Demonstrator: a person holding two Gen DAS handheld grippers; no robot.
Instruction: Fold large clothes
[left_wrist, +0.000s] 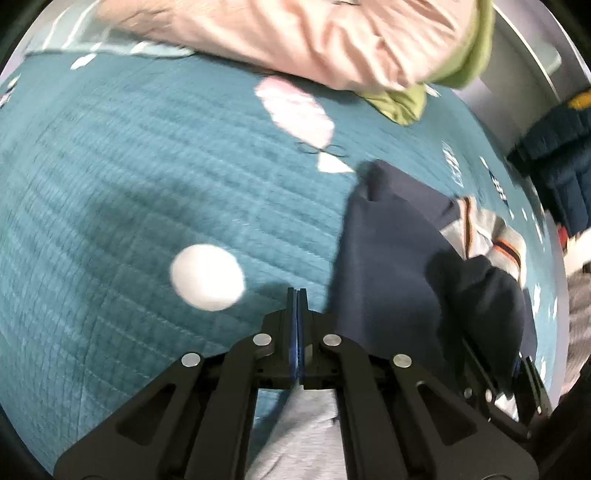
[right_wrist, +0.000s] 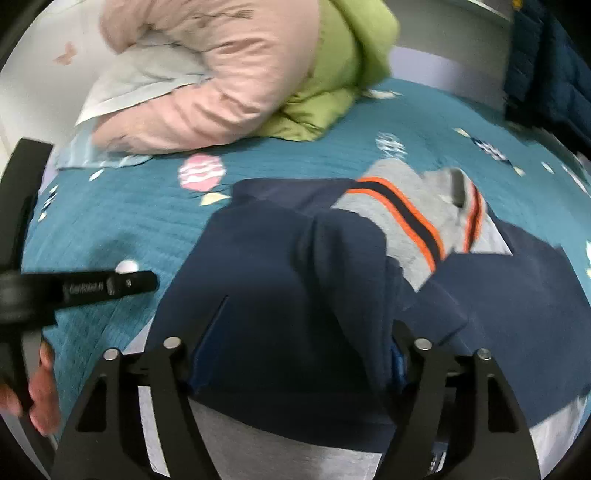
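A navy and grey garment with orange-striped trim (right_wrist: 295, 266) lies part folded on the teal bedspread (right_wrist: 110, 221). It also shows in the left wrist view (left_wrist: 399, 258) at the right. My left gripper (left_wrist: 296, 295) is shut with nothing between its tips, over the bedspread left of the garment; grey cloth shows below its jaws. It appears in the right wrist view (right_wrist: 147, 282) as a black bar at the left. My right gripper (right_wrist: 295, 354) is open, and a navy fold of the garment lies across the gap between its jaws.
A pink padded jacket (right_wrist: 207, 85) and a green one (right_wrist: 332, 74) are piled at the far side of the bed, over a pale pillow (right_wrist: 140, 81). A dark blue jacket (right_wrist: 546, 62) hangs at the far right. A hand (right_wrist: 40, 387) holds the left gripper.
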